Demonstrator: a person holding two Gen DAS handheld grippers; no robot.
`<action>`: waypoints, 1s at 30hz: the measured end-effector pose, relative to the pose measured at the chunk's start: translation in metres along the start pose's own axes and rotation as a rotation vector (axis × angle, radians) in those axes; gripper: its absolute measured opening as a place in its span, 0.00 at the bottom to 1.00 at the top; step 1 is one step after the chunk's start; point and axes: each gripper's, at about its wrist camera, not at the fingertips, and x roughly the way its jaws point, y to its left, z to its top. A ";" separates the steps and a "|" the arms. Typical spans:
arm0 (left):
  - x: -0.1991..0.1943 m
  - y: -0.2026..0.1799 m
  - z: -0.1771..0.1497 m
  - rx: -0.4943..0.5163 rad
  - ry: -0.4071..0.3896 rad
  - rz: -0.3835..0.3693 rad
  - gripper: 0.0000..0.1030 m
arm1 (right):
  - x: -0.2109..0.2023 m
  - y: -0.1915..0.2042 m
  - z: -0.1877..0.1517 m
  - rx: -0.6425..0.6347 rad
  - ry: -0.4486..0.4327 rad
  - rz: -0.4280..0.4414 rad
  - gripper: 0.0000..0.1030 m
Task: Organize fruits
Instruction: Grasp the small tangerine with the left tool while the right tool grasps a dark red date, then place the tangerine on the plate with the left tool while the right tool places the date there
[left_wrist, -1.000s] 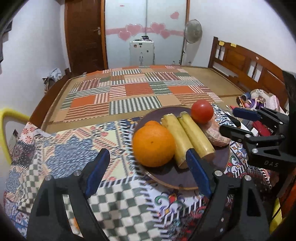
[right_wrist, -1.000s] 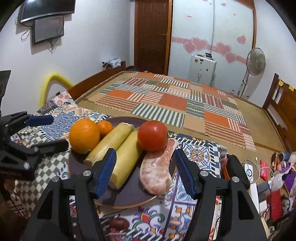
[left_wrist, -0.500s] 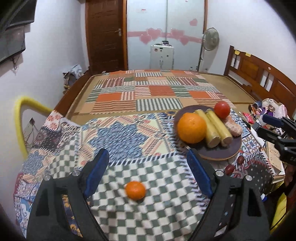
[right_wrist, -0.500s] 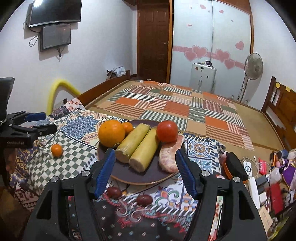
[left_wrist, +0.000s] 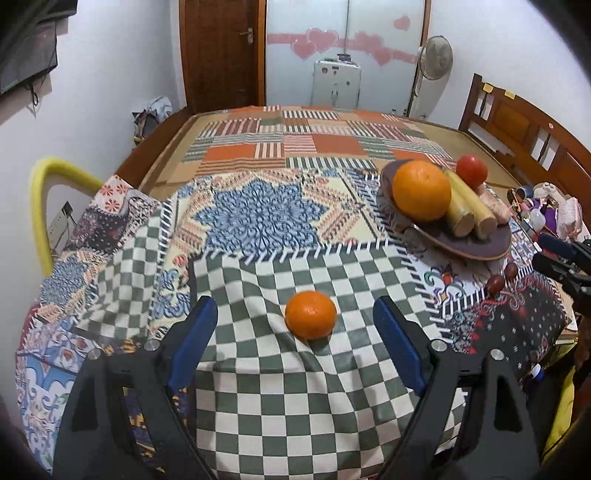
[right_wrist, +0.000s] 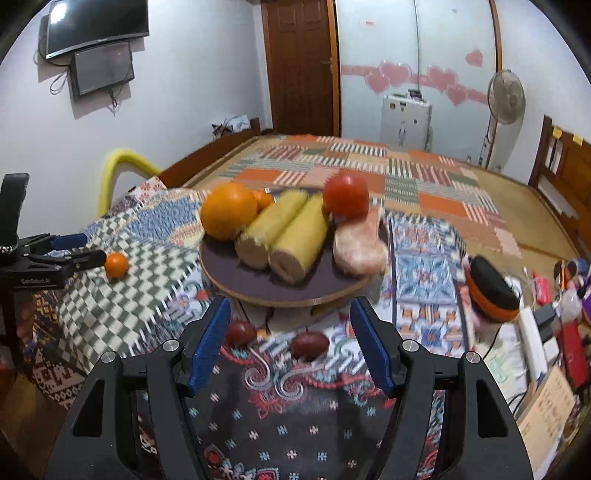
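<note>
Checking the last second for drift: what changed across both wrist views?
Both grippers pulled back from the plate. The left gripper swung leftward and now frames the small orange on the checkered cloth, jaws open around it, not touching. The right gripper now faces two dark red fruits, jaws open. Fruit on the plate is unchanged.

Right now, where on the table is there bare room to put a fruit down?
Free: the blue star patch between the plate and the yellow bar, and checkered cloth around the small orange. Crowded: plate and right edge clutter.
</note>
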 end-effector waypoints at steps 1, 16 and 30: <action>0.003 -0.001 -0.002 0.004 0.004 -0.001 0.84 | 0.004 -0.001 -0.005 0.002 0.013 -0.004 0.62; 0.023 -0.015 -0.004 0.079 0.016 0.004 0.51 | 0.023 -0.016 -0.024 0.048 0.070 0.013 0.49; 0.023 -0.007 -0.008 0.063 0.018 -0.016 0.33 | 0.021 -0.011 -0.025 0.032 0.062 0.038 0.25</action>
